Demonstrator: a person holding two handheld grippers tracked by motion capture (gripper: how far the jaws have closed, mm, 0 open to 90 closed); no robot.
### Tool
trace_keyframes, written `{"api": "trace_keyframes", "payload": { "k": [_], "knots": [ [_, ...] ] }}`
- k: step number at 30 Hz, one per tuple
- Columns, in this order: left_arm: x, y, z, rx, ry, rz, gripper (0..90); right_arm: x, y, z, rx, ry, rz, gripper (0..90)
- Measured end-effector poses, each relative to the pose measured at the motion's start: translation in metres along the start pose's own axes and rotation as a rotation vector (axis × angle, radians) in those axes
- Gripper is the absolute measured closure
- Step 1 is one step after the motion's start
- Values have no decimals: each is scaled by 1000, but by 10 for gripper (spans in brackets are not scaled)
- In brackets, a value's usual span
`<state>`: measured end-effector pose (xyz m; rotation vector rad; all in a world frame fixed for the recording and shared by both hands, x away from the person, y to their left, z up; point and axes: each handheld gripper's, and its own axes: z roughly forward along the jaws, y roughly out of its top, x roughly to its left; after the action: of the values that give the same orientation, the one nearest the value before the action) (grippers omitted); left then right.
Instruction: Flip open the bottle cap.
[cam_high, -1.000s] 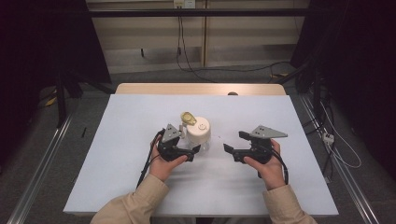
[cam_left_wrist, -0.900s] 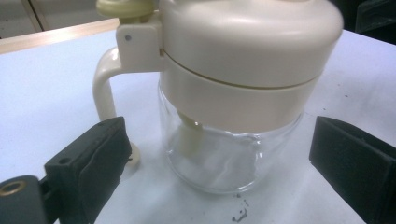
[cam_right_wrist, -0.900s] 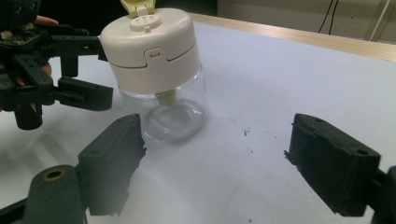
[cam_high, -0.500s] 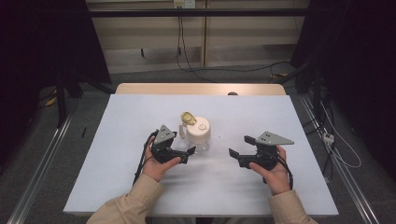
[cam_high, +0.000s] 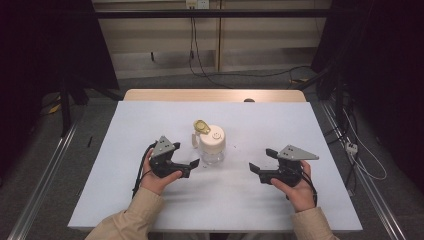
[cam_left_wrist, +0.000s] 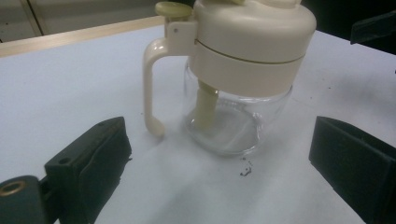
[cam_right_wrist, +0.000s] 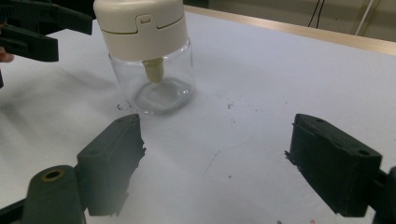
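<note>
A clear glass jar with a cream lid and handle (cam_high: 211, 145) stands upright near the middle of the white table (cam_high: 150, 115). In the left gripper view the jar (cam_left_wrist: 238, 79) is close ahead, its handle toward the left jaw. My left gripper (cam_high: 192, 167) is open just left of the jar, holding nothing. My right gripper (cam_high: 260, 161) is open farther off to the jar's right, also with nothing in it. In the right gripper view the jar (cam_right_wrist: 149, 56) sits beyond the left jaw, with the other gripper (cam_right_wrist: 32, 32) at the upper left.
The table's wooden far edge (cam_high: 215, 95) runs behind the white top. Small dark specks (cam_left_wrist: 245, 170) lie on the surface beside the jar. Cables (cam_high: 200, 55) hang on the wall and floor behind.
Both grippers have drawn back toward the person and away from the jar. The jar stands where it was.
</note>
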<state>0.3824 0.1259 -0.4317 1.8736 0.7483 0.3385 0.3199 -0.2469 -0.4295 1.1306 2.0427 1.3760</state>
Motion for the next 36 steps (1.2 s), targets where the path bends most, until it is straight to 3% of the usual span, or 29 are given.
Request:
{"api": "trace_keyframes", "payload": {
  "k": [10, 20, 36],
  "knots": [
    [9, -7, -18, 1, -2, -5, 47, 0, -5, -2, 8, -7, 0, 165],
    [12, -11, -31, 4, -8, 19, 47, -3, -12, -11, 6, -15, 6, 165],
    [21, -18, -49, 5, -7, 11, 47, -7, -23, -26, 9, -37, 3, 164]
  ]
}}
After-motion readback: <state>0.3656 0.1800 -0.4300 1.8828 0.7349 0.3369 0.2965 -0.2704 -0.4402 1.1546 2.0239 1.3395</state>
